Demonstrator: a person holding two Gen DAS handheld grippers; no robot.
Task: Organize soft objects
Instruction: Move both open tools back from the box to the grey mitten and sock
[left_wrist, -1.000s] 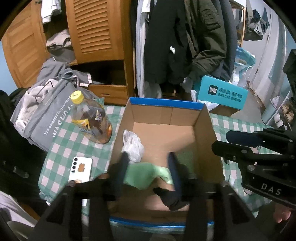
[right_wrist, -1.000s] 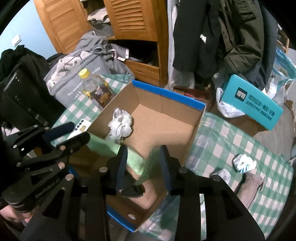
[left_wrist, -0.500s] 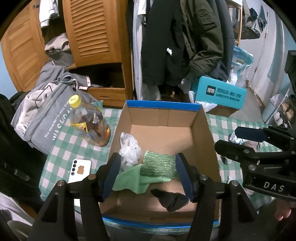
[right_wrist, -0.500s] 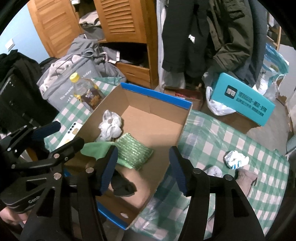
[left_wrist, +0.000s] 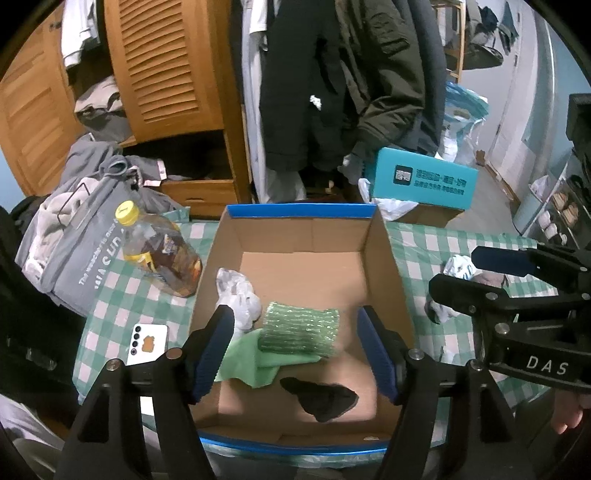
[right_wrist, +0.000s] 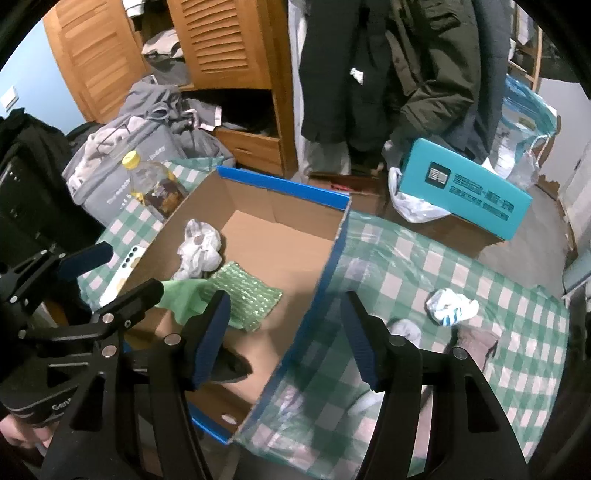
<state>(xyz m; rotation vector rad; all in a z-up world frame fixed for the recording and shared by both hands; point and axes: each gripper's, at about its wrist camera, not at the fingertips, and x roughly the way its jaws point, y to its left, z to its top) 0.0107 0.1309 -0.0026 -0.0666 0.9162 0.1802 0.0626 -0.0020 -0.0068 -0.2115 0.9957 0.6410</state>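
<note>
Going left to right: our left gripper (left_wrist: 295, 347) hangs wide open and empty over the cardboard box (left_wrist: 384, 251), where the green bubble pad (left_wrist: 298, 328) lies. Our right gripper (right_wrist: 284, 328) is spread empty over the box's edge. Next we'd probably swing it to the crumpled white sock (right_wrist: 451, 307) on the tablecloth (right_wrist: 406, 258) and pinch low.

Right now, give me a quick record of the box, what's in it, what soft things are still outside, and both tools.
box: open cardboard box on checked cloth
inside: white bundle, green ribbed pad, green cloth, black sock
still outside: white-blue bundle, white sock, grey-brown sock
left tool: open, empty
right tool: open, empty
</note>
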